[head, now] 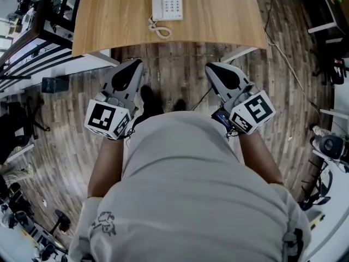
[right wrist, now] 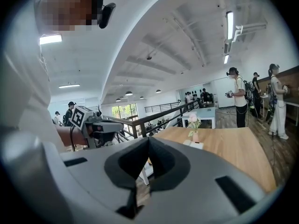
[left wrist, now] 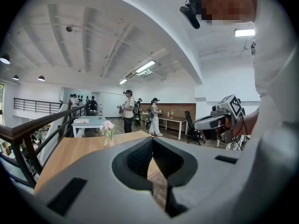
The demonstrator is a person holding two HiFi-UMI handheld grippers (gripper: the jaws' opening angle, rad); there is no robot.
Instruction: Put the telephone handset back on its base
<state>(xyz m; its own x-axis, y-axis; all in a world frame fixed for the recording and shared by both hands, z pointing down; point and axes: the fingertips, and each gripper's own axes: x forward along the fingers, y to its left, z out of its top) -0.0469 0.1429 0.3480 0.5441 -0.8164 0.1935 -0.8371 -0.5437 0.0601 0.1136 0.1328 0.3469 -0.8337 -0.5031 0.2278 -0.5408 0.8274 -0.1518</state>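
A white telephone (head: 167, 3) sits on the wooden table (head: 109, 21), near its front edge. Its handset (head: 157, 3) appears to lie along the left side of the base, and the coiled cord (head: 160, 31) curls in front of it. My left gripper (head: 136, 65) and right gripper (head: 210, 69) hang over the floor, short of the table and pointing toward it. Both are shut with nothing between their jaws. In the right gripper view the telephone (right wrist: 196, 144) shows as a small white shape beside a flower vase (right wrist: 193, 126).
A vase of flowers (left wrist: 108, 131) stands on the table. A black railing (left wrist: 28, 139) runs at the left of the table. Cables (head: 283, 53) trail over the wooden floor at the right. Several people stand at far desks (left wrist: 128, 111). Chairs and gear (head: 327, 146) line the room's sides.
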